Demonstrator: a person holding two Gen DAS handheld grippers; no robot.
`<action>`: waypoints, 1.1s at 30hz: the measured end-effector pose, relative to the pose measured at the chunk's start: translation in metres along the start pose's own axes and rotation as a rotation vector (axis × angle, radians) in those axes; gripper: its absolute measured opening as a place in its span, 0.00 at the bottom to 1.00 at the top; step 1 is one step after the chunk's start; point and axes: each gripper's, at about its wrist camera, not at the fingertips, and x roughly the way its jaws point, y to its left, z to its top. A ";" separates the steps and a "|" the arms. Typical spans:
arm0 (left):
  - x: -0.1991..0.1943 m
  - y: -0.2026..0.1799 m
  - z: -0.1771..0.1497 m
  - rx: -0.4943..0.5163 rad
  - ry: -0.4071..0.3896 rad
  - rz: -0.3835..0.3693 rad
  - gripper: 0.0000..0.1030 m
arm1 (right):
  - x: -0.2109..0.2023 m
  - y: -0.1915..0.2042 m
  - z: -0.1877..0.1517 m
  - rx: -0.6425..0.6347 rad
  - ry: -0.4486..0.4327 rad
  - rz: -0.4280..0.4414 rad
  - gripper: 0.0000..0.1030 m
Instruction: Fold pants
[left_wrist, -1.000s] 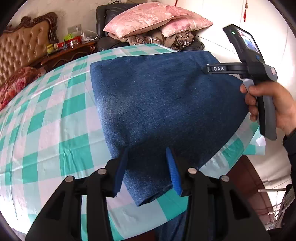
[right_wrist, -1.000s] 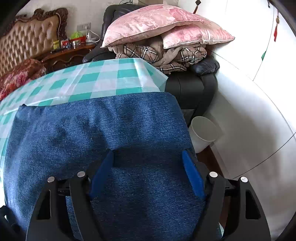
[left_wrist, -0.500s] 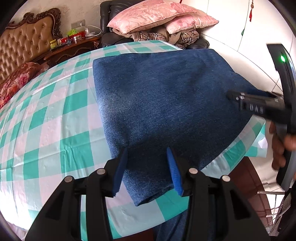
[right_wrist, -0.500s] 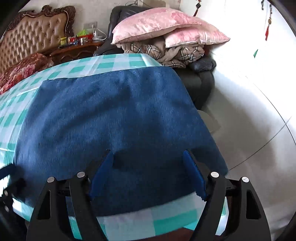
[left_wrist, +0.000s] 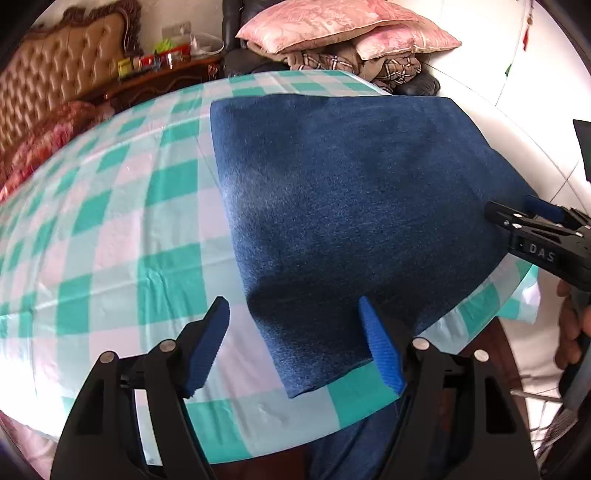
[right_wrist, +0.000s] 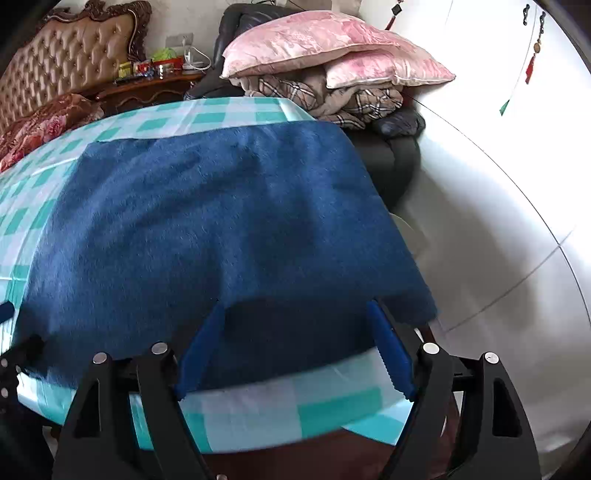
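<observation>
The blue denim pants (left_wrist: 354, 206) lie folded into a flat rectangle on the table with the green-and-white checked cloth (left_wrist: 122, 229). My left gripper (left_wrist: 295, 343) is open and empty, hovering over the near left corner of the pants. My right gripper (right_wrist: 295, 347) is open and empty, just above the near edge of the pants (right_wrist: 229, 221) at the table's front rim. The right gripper also shows at the right edge of the left wrist view (left_wrist: 539, 232), held in a hand.
A dark armchair (right_wrist: 391, 158) piled with pink pillows (right_wrist: 325, 44) and plaid blankets stands behind the table. A tufted headboard (right_wrist: 70, 51) and a cluttered wooden nightstand (right_wrist: 147, 85) are at back left. A white wall (right_wrist: 498, 184) is on the right.
My left gripper has opened wider and drawn back a little. My right gripper has pulled back from over the pants to the table's near edge; the pants lie still.
</observation>
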 end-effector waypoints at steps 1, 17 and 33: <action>-0.002 -0.003 0.000 0.021 -0.003 0.014 0.70 | -0.002 -0.002 -0.002 0.001 0.004 -0.005 0.75; 0.021 -0.069 0.137 0.206 -0.106 -0.287 0.43 | -0.014 -0.038 -0.017 0.126 0.043 -0.029 0.77; 0.091 -0.084 0.147 0.141 0.044 -0.179 0.69 | -0.022 -0.054 -0.017 0.156 0.045 -0.068 0.77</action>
